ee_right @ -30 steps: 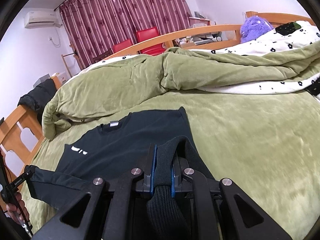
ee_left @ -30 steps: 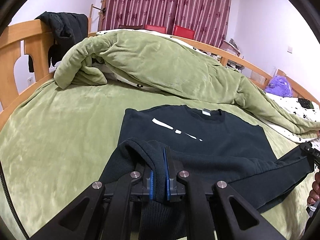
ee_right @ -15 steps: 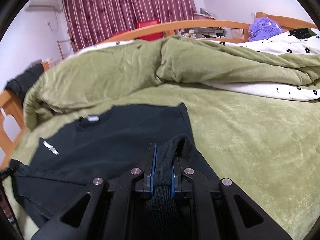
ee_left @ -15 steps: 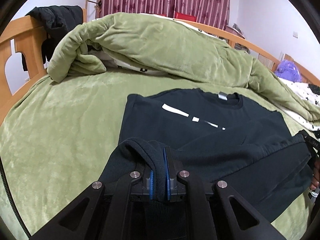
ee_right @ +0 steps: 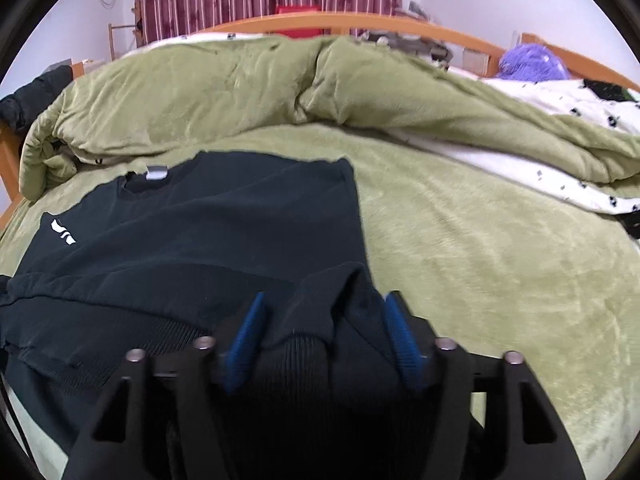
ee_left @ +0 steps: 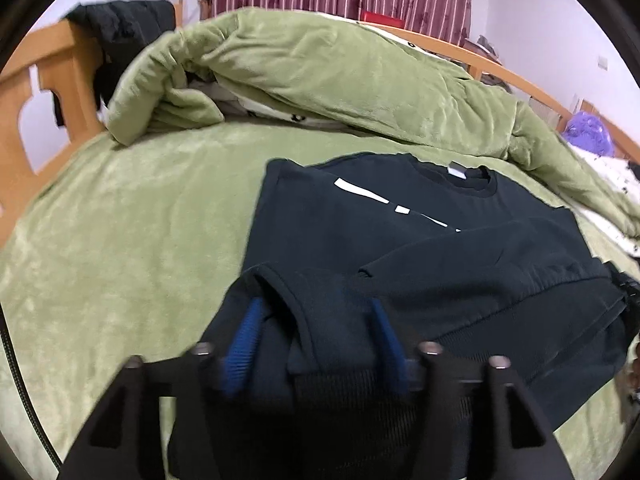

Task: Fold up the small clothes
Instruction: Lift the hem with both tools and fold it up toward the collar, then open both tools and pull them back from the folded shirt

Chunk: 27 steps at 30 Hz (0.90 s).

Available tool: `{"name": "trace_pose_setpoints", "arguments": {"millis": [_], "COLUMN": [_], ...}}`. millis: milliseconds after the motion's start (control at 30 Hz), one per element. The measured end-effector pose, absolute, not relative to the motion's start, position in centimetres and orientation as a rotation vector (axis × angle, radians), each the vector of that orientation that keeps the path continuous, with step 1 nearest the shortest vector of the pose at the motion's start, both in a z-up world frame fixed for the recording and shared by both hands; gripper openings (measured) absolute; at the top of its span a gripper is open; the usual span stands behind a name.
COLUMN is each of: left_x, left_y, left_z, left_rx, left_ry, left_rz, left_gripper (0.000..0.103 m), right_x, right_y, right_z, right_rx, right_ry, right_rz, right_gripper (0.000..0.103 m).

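Observation:
A black sweatshirt [ee_left: 360,232] [ee_right: 200,232] with a white chest mark lies on the green bed cover [ee_left: 120,240], its lower part folded up over the body. My left gripper [ee_left: 316,308] sits at the left end of the fold; its jaws are opening, and a bunch of ribbed hem lies loose between the blue pads [ee_left: 244,332]. At the right end of the fold, my right gripper [ee_right: 326,304] is opening its jaws too. Hem fabric stands between its pads [ee_right: 400,336] without being pressed.
A rumpled green quilt [ee_left: 340,72] [ee_right: 200,92] lies heaped behind the sweatshirt. A wooden bed frame [ee_left: 48,72] with a black garment [ee_left: 120,20] over it stands at the left. A purple plush toy [ee_right: 532,64] lies far right. Bare bed cover [ee_right: 480,260] stretches right of the sweatshirt.
Both grippers sank toward the bed, then their jaws parted and freed the hem they had pinched. The folded-up lower part now rests on the sweatshirt's body.

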State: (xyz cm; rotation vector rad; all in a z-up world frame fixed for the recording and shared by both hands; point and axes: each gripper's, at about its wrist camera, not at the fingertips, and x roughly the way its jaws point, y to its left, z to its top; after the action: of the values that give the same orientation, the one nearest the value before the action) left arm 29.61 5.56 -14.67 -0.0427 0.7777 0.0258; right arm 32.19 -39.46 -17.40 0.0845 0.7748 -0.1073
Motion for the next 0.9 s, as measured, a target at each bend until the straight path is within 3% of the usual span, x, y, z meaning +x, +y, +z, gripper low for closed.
{"name": "trace_pose_setpoints", "arguments": {"millis": [67,900], "left_x": [29.0,18.8], "left_y": [5.1,3.4], "left_z": [-14.4,-11.5], "left_rx": [-0.026,-0.001], "left_ry": [0.764,0.745], "left_rz": [0.026,0.014], "left_gripper": [0.068,0.069], "right_x": [31.5,19.8], "right_y": [-39.2,-33.1], "right_z": [-16.8,-12.6], "right_rx": [0.079,0.007], "right_ry": [0.777,0.747], "right_rz": [-0.098,-0.043], "right_gripper": [0.069,0.072]}}
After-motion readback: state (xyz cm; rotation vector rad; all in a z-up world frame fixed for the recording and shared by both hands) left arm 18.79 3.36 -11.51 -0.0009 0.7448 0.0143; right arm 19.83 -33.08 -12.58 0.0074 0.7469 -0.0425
